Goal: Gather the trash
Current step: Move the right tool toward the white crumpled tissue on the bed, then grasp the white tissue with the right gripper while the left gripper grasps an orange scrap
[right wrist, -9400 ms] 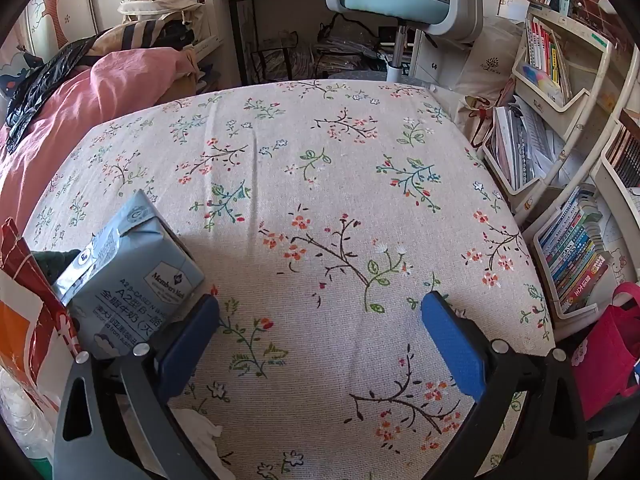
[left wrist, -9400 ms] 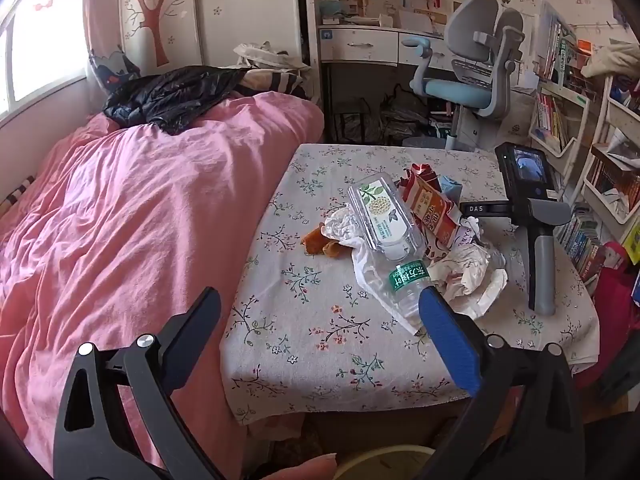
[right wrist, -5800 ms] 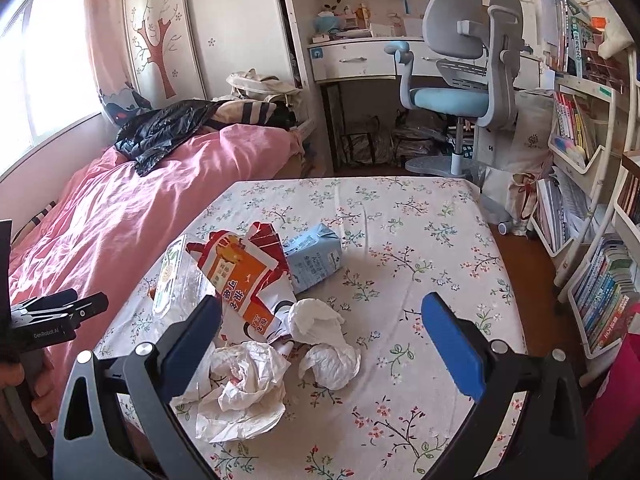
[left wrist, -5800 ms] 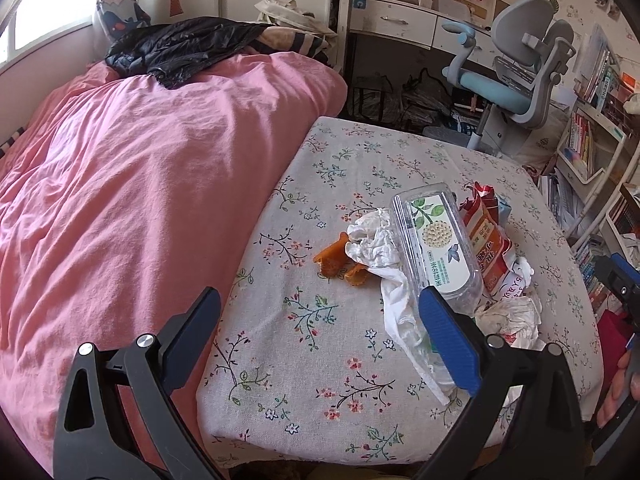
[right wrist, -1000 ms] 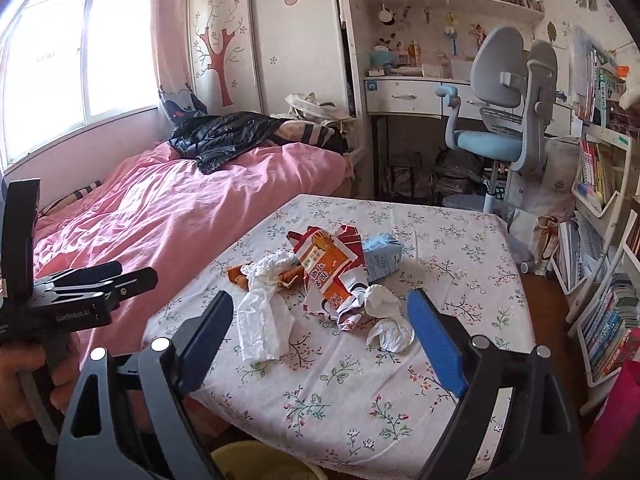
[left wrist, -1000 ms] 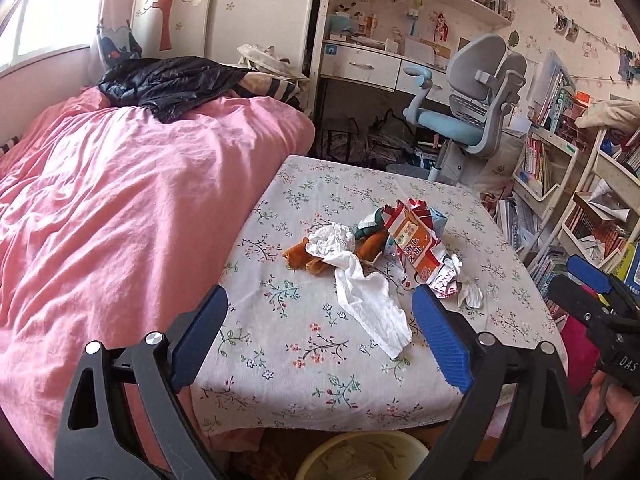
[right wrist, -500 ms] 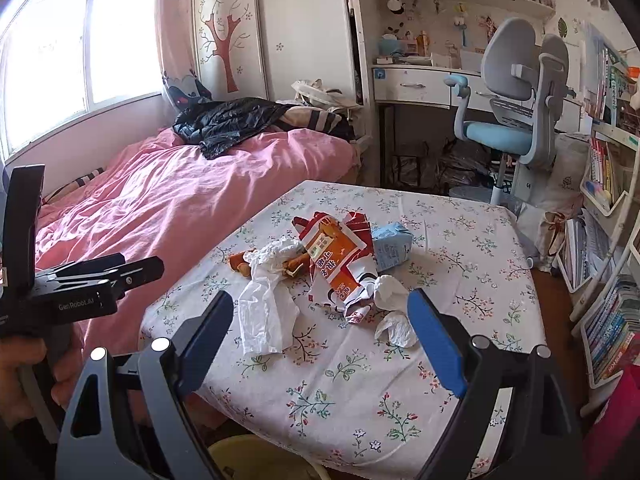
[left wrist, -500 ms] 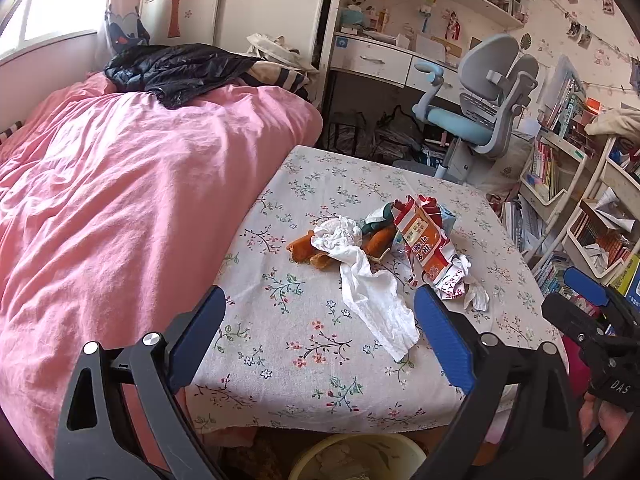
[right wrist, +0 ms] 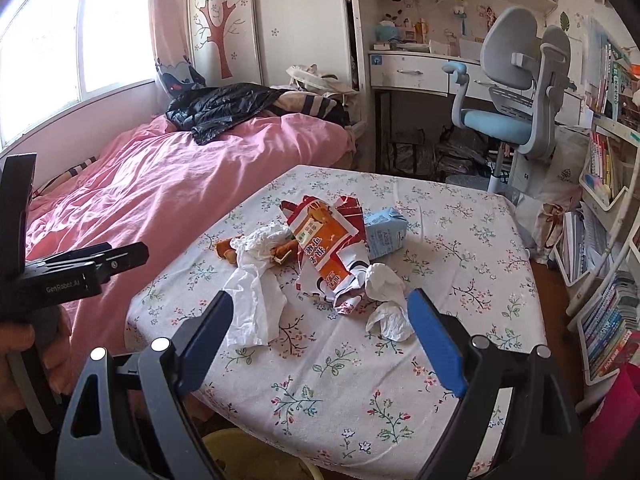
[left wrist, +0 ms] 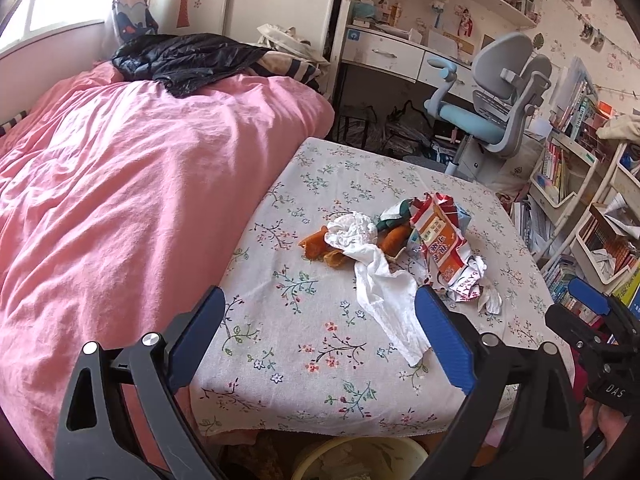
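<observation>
Hovering short of the floral table point(right wrist: 460, 360), both grippers, left gripper point(left wrist: 316, 336) and right gripper point(right wrist: 318, 332), were wide and empty; best first pick looked like the loose white tissue point(right wrist: 252, 308) nearest the yellow bin point(right wrist: 256, 456), pinched at its bunched middle

Bed with rumpled pink duvet point(left wrist: 132, 184) along the left, touching the counter's side. Black jacket point(left wrist: 184, 60) heaped at the far end of the bed, striped cloth point(right wrist: 312, 104) just beside it. Counter covered by floral cloth point(left wrist: 320, 344). Grey swivel chair with blue seat point(right wrist: 516, 92) beyond the counter, at a white desk with drawers point(right wrist: 408, 70). Bookshelves point(right wrist: 604, 168) packed with books on the right. Tree decal point(right wrist: 218, 28) on wardrobe door. Bright window point(right wrist: 60, 40) over the bed.
</observation>
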The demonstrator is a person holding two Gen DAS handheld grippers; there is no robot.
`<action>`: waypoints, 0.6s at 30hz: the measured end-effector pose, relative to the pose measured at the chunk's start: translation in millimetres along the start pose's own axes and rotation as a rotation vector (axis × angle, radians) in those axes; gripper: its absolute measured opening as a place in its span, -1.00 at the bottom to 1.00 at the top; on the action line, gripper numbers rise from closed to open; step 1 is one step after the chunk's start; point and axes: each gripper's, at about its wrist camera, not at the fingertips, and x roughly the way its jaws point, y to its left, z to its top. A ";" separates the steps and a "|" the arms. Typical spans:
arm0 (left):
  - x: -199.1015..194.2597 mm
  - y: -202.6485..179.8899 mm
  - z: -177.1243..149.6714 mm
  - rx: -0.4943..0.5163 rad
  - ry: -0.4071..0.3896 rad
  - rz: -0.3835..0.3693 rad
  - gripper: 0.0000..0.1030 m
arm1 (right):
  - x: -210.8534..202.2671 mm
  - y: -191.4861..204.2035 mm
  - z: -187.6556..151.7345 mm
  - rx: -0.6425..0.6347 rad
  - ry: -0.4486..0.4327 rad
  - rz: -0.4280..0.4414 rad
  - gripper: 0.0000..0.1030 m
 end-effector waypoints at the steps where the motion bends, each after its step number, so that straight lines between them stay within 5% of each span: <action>1: 2.1 6.3 1.3 -0.019 0.006 0.006 0.79 | 1.9 -3.3 -0.5 0.012 0.009 -0.003 0.66; 6: 8.1 40.9 7.7 -0.137 0.010 0.068 0.79 | 8.4 -18.2 -1.3 0.072 0.036 -0.001 0.66; 11: 18.1 68.4 7.6 -0.283 0.038 0.051 0.79 | 13.4 -19.8 -2.1 0.079 0.058 0.004 0.66; 18: 34.3 51.9 14.0 -0.172 0.053 0.098 0.79 | 32.4 4.6 -3.1 0.020 0.106 0.115 0.66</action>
